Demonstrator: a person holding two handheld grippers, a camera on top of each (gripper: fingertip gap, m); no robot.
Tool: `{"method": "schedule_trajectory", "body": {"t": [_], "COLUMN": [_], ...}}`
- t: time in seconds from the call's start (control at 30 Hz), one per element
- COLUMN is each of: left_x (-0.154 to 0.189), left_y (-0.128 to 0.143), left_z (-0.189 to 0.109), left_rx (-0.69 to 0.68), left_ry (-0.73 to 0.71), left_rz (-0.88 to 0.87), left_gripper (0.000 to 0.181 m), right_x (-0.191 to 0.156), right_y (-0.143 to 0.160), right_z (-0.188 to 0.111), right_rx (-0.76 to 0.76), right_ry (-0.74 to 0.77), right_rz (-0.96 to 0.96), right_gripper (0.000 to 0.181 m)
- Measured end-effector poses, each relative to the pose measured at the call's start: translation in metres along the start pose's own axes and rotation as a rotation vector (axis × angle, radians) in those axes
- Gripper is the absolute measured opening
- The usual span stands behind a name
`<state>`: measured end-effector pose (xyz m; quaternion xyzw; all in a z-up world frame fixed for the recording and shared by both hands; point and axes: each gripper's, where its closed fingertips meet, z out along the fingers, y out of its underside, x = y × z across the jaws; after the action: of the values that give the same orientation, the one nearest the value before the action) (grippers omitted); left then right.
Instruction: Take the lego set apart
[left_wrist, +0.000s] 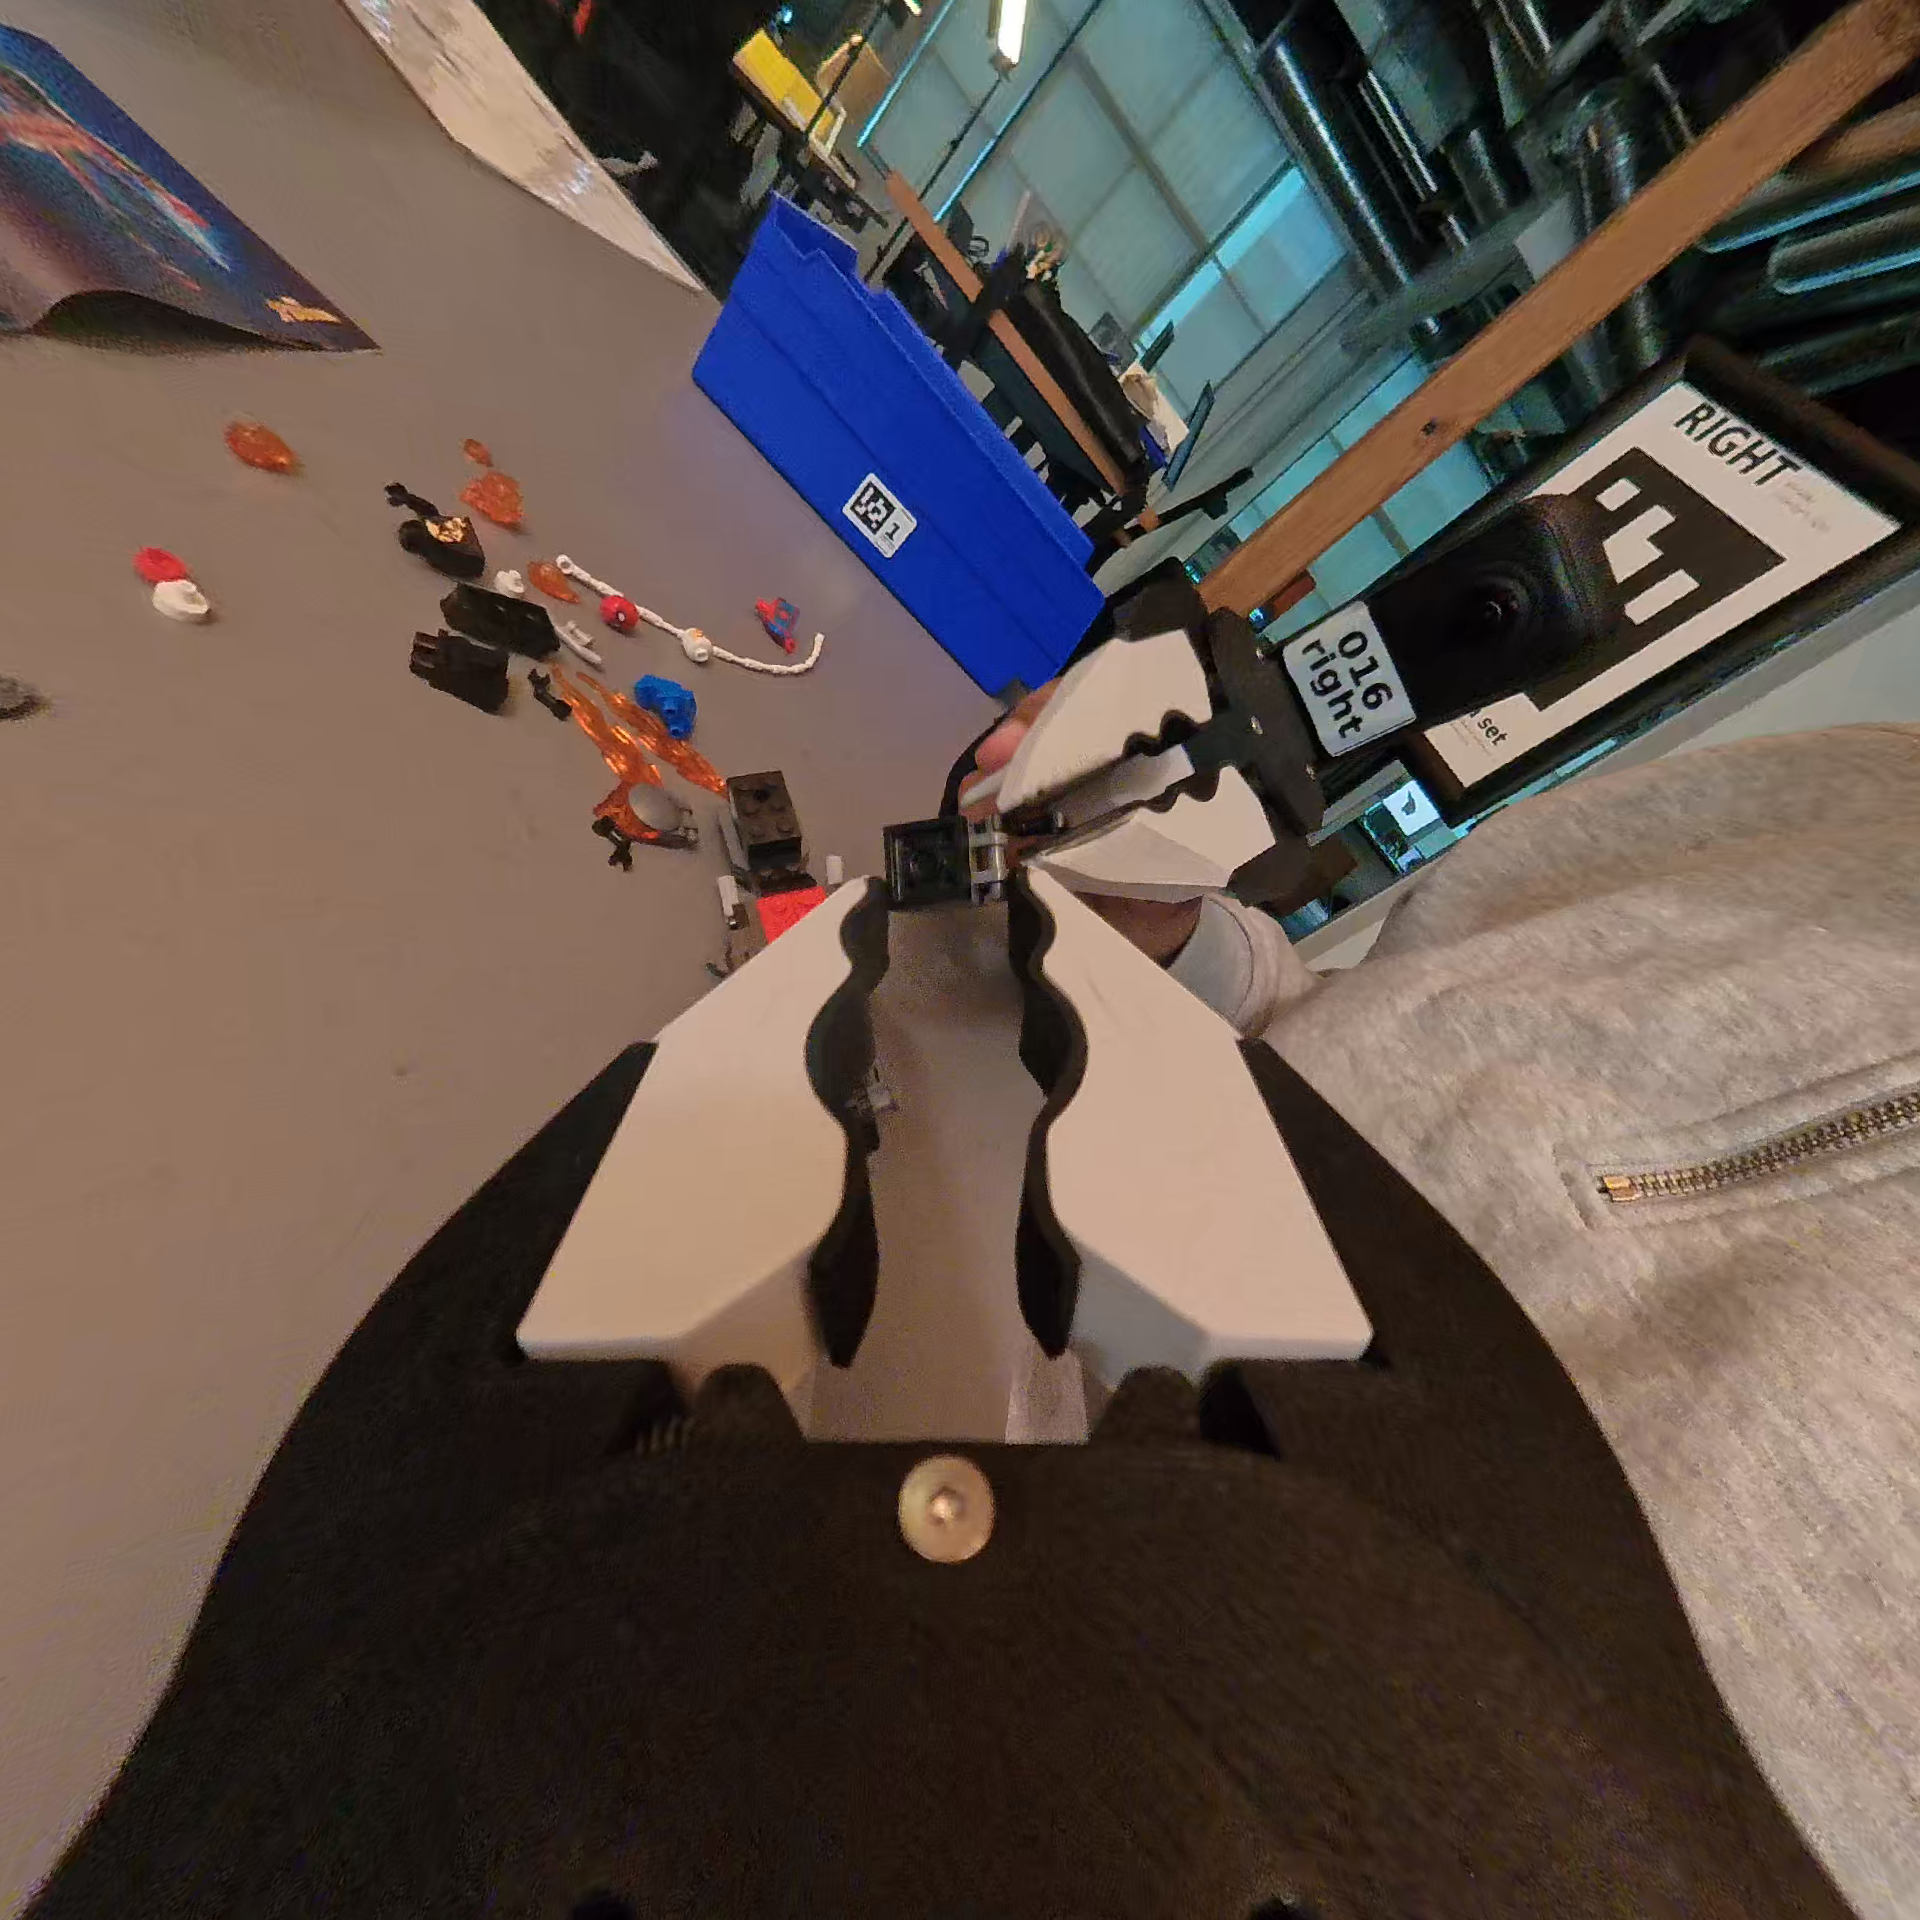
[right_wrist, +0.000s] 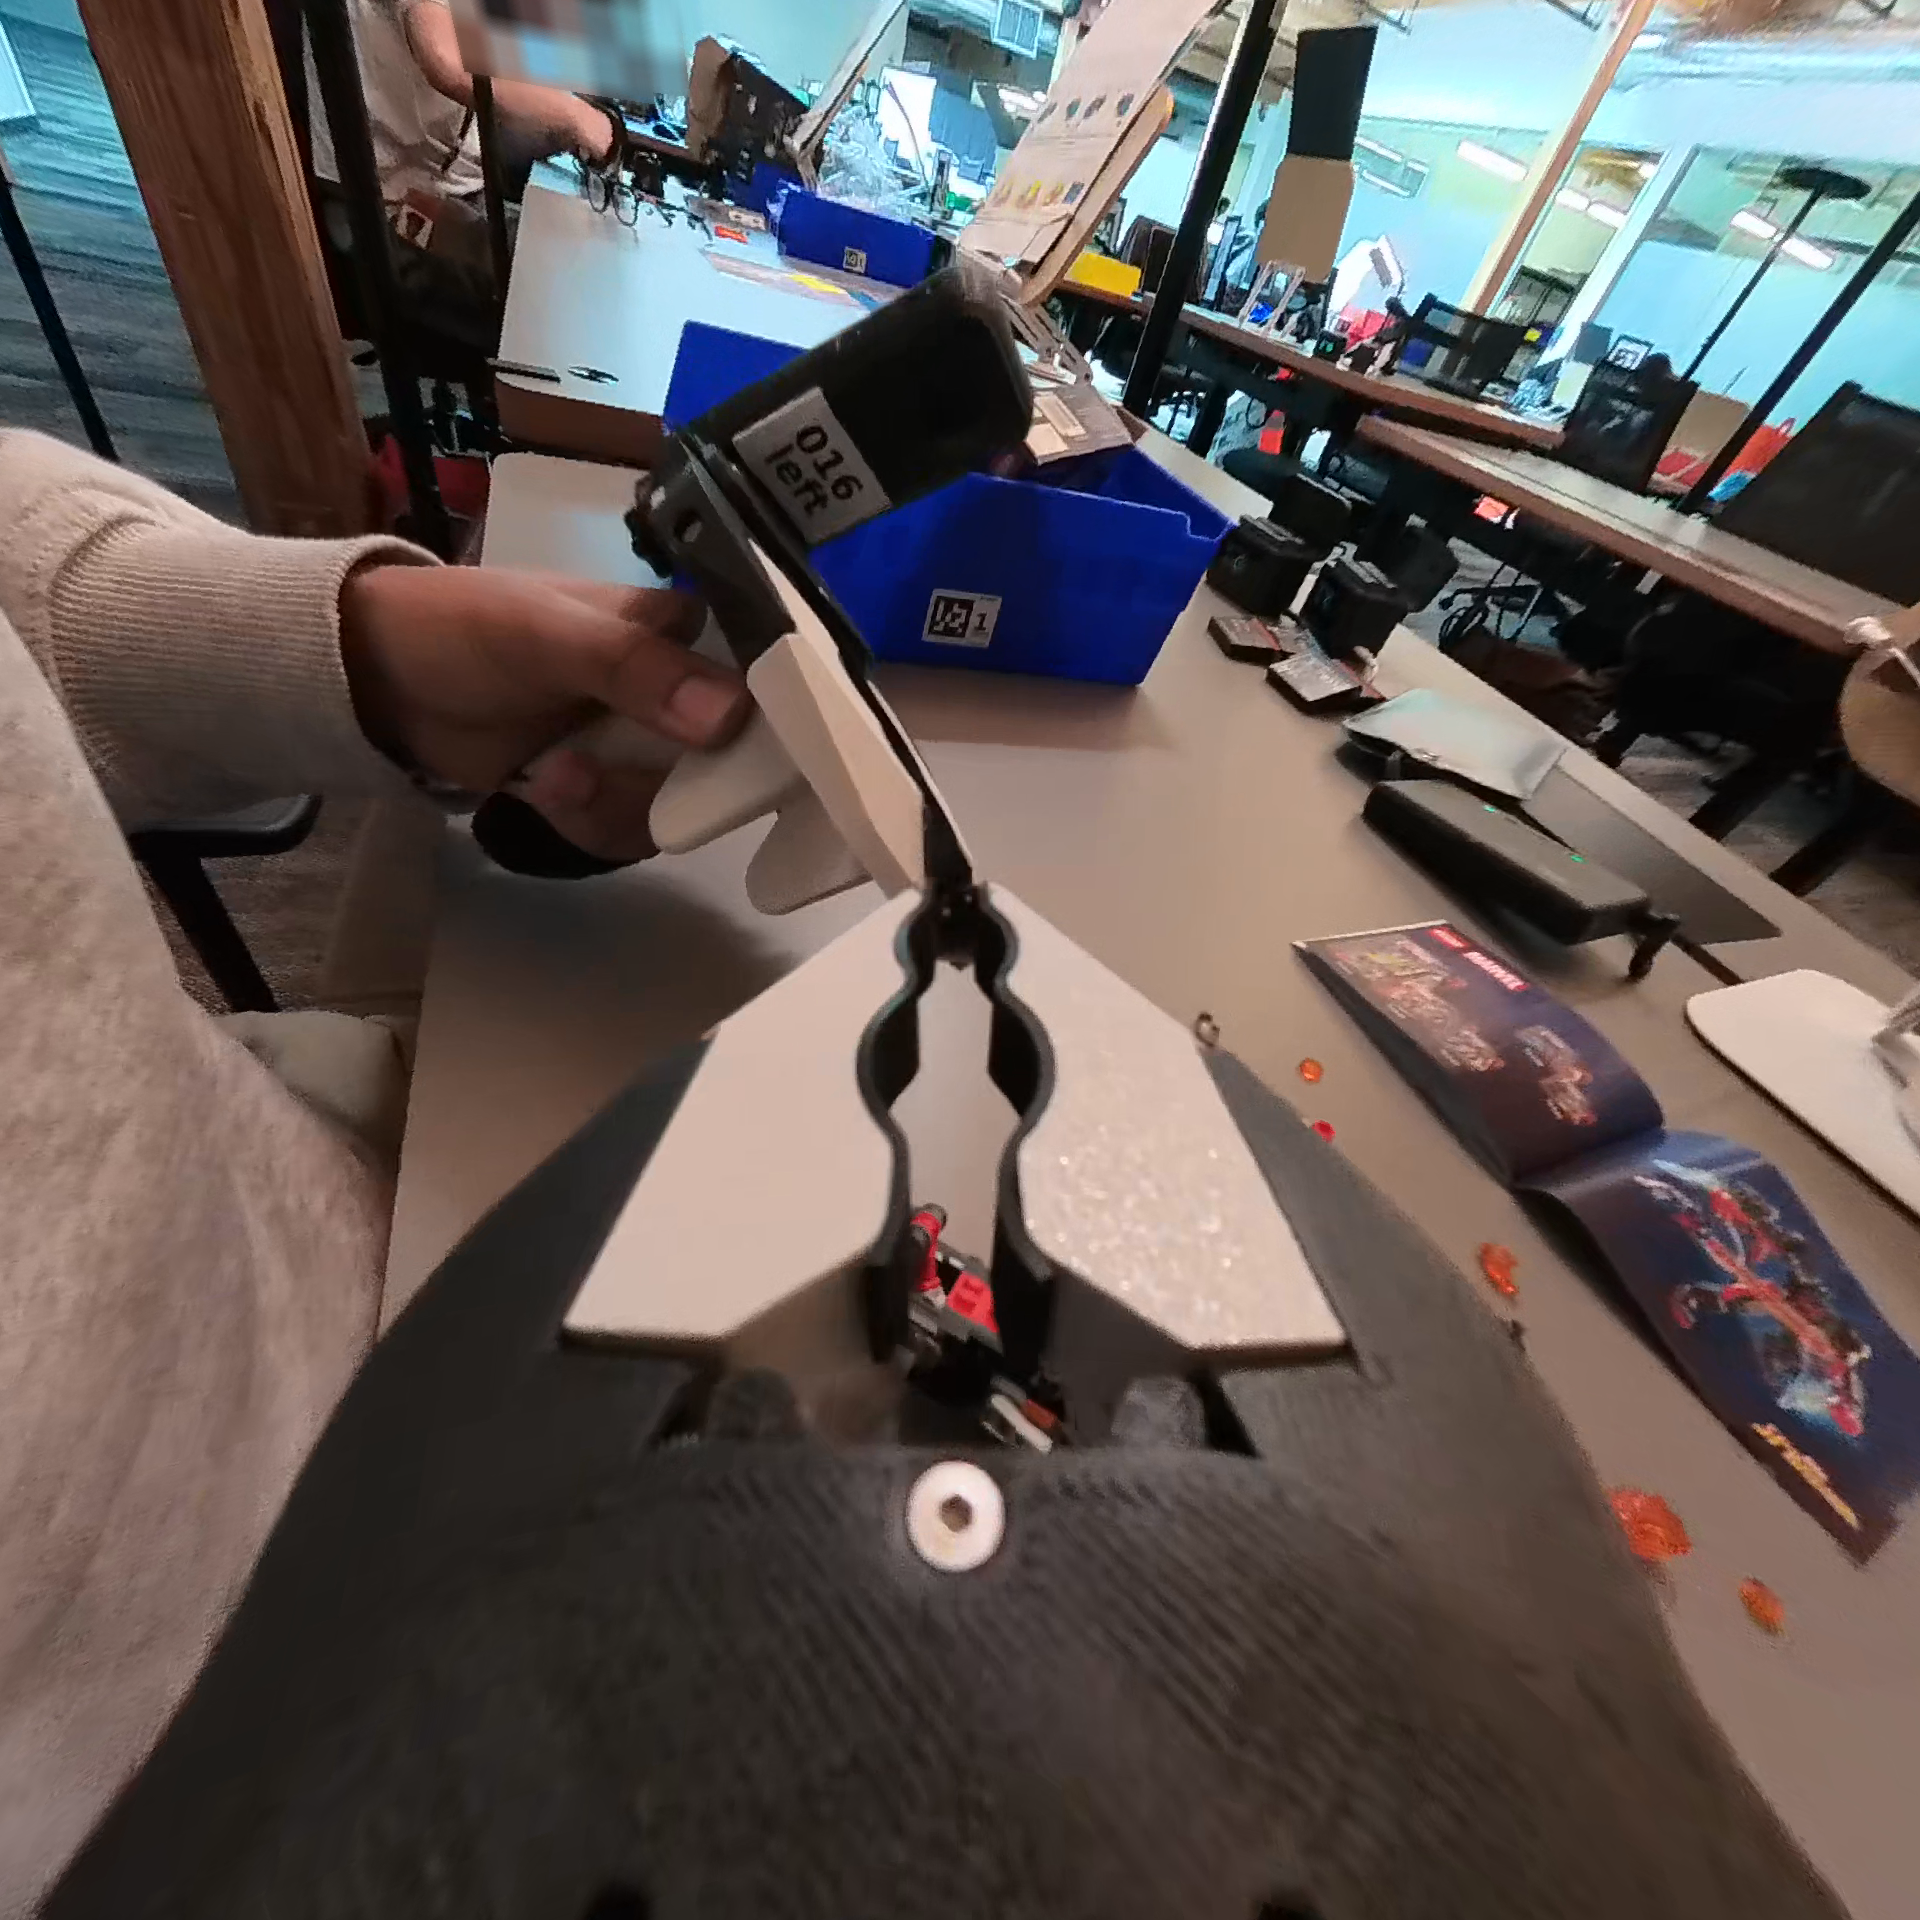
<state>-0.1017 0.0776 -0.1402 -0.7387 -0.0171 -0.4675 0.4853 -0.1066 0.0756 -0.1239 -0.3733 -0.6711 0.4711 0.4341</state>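
A small black lego assembly (left_wrist: 925, 862) with a grey clip at one side is held in the air above the grey table (left_wrist: 260, 1039), between the two grippers. The left gripper (left_wrist: 940, 883) pinches the black plate at its fingertips; the right gripper (left_wrist: 1013, 831) clamps the grey clip end, jaws nearly together. Much of the set already lies loose on the table: orange flame pieces (left_wrist: 634, 748), black bricks (left_wrist: 488, 623), a white chain (left_wrist: 717, 644), a blue piece (left_wrist: 665, 701). A red and black chunk (right_wrist: 951, 1309) below looks still joined, so work probably remains. A blue bin (left_wrist: 883, 457) stands behind.
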Motion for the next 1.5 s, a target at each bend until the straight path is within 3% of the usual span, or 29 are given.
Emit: {"method": "schedule_trajectory", "body": {"t": [0.23,0.3,0.4,0.57,0.83,0.93,1.03,1.13,1.2,1.4,1.5], "left_x": [0.009,0.008,0.001,0.002,0.003,0.001,0.013,0.006,-0.001,-0.018,-0.023], "left_y": [-0.003,-0.009,-0.014,-0.021,-0.026,-0.028,-0.031,-0.032,-0.029,-0.016,-0.013], "left_z": [0.007,0.009,0.013,0.012,0.009,0.007,0.010,0.011,0.012,0.019,0.019], "left_rx": [0.053,0.109,0.131,0.131,0.135,0.114,0.129,0.104,0.117,0.128,0.148], "left_ry": [0.029,-0.029,-0.188,-0.396,-0.570,-0.710,-0.754,-0.779,-0.707,-0.447,-0.368], "left_rz": [0.067,0.135,0.288,0.536,0.710,0.846,0.970,0.912,0.806,0.394,0.257], "left_gripper": [0.024,0.038,0.045,0.013,0.006,0.006,0.006,0.007,0.006,0.006,0.006], "right_x": [0.013,0.018,0.021,0.019,0.018,0.019,0.043,0.063,0.077,0.113,0.116], "right_y": [-0.005,-0.006,-0.010,-0.013,-0.021,-0.020,-0.005,0.000,0.008,0.114,0.140], "right_z": [-0.008,-0.008,-0.006,-0.002,-0.003,-0.002,-0.008,-0.022,-0.030,-0.046,-0.050], "right_rx": [0.018,0.026,0.066,0.120,0.163,0.144,0.057,0.051,0.038,-0.370,-0.478], "right_ry": [0.051,0.061,0.053,0.023,0.003,0.021,0.211,0.283,0.310,0.381,0.384], "right_rz": [0.070,0.139,0.303,0.480,0.501,0.507,0.441,0.434,0.474,0.610,0.674], "right_gripper": [0.001,0.001,0.001,0.000,0.000,0.000,0.001,0.001,0.001,0.002,0.015]}}
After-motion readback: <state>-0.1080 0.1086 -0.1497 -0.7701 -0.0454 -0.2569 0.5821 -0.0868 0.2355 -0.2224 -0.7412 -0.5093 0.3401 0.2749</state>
